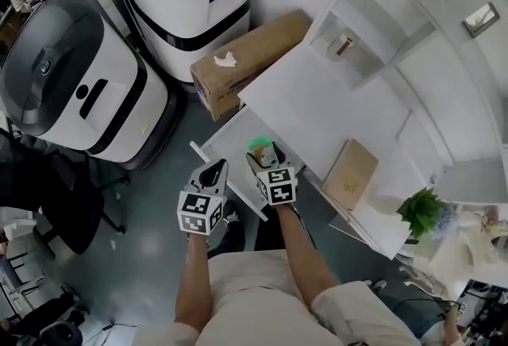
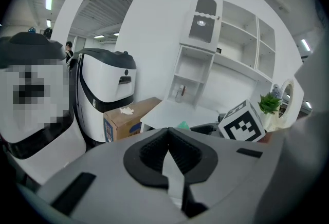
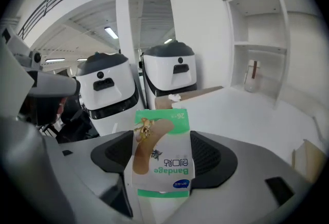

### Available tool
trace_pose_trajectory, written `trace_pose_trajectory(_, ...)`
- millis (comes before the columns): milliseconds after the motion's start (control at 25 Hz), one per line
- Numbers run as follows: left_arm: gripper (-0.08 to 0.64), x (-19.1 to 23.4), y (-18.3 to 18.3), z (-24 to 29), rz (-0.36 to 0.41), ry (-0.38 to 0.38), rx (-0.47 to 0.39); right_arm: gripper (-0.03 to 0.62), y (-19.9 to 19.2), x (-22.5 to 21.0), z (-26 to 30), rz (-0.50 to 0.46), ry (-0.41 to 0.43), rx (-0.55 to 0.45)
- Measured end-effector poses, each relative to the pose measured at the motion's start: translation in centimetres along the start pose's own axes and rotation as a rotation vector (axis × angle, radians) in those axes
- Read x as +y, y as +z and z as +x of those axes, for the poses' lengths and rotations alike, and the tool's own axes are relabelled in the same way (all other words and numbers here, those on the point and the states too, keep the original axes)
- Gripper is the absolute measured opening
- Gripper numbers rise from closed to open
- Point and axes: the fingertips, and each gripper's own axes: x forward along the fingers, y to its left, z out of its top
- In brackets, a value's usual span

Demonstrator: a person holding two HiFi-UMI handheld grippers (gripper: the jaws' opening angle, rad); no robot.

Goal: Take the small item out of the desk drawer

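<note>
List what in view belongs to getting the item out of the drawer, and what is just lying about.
Belongs to the job:
- bandage box, clamped in the right gripper
- open drawer
- desk

Just lying about:
- cardboard box
- white machine
- plant
- bottle on the shelf
</note>
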Motion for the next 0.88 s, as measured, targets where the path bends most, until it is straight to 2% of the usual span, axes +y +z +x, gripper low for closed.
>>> trace_pose_trajectory(240, 0.017, -0.7, 1.8, -1.1, 0.070, -0.016, -0.010, 0.362, 3.7, 0.0, -5.3, 0.091, -0.064, -0.143)
trace_pose_trajectory(440, 0.017, -1.7, 3.5, -1.8, 0.119, -0.035, -0.028, 0.362, 6.0, 0.4, -8.9, 0.085, -0.075, -0.230)
trace_pose_trajectory(720, 0.017, -2.1, 4.1, -2.9, 0.121, -0.043, -0.062, 0.362, 7.4, 0.0, -13.1, 0.105, -0.093, -0.323)
trace_pose_trajectory(880, 0.017, -2.2, 3.5, -3.1, 0.117, -0.055, -0.060, 0.362, 6.7, 0.2, -13.7, 0.128, -0.097, -0.336)
